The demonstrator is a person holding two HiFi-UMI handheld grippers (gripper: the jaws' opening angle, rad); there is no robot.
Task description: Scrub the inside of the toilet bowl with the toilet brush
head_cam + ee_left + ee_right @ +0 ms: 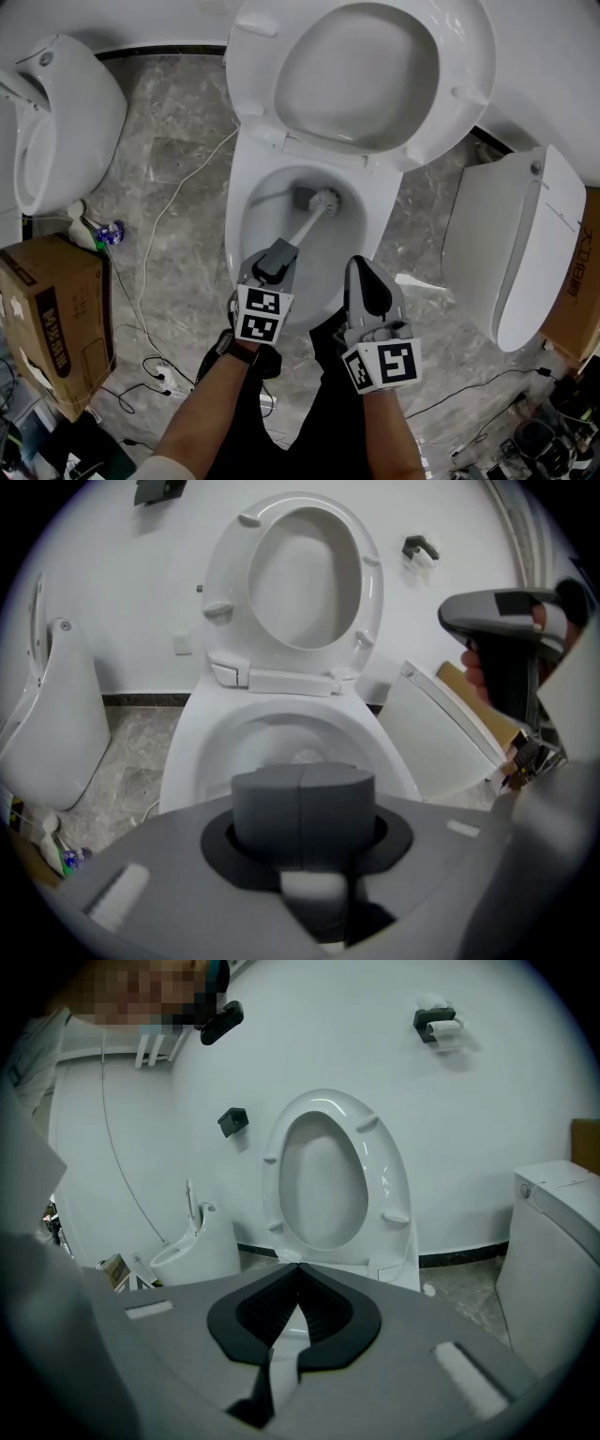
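On the grey marbled floor (178, 159) stands a white ceramic toilet (246, 187), its oval white seat and lid (356, 75) raised against the wall, so the bowl (330, 258) is fully open. Inside it a white-shafted toilet brush (307, 225) with a dark grey head slants down from the bowl's near edge. The head rests at the far side of the bowl, just below the hinge edge.

The left gripper (277, 253) has its fingers (267, 808) clamped on the thick grey top of the brush handle, at the near edge of the rim. The right gripper (364, 272) hangs just beside it over the near-right edge of the rim. Its fingers are closed tip to tip, with nothing between them.

The step in hand looks like the scrub itself. Done well, it would call for:
- a firm clamp, so the handle does not twist in the pads;
- the head pressed against the porcelain and swept in arcs from the far wall round both sides and under the rim, then down toward the outlet;
- short strokes, since long ones would likely flick water over the near edge;
- the empty right gripper held clear of the shaft.
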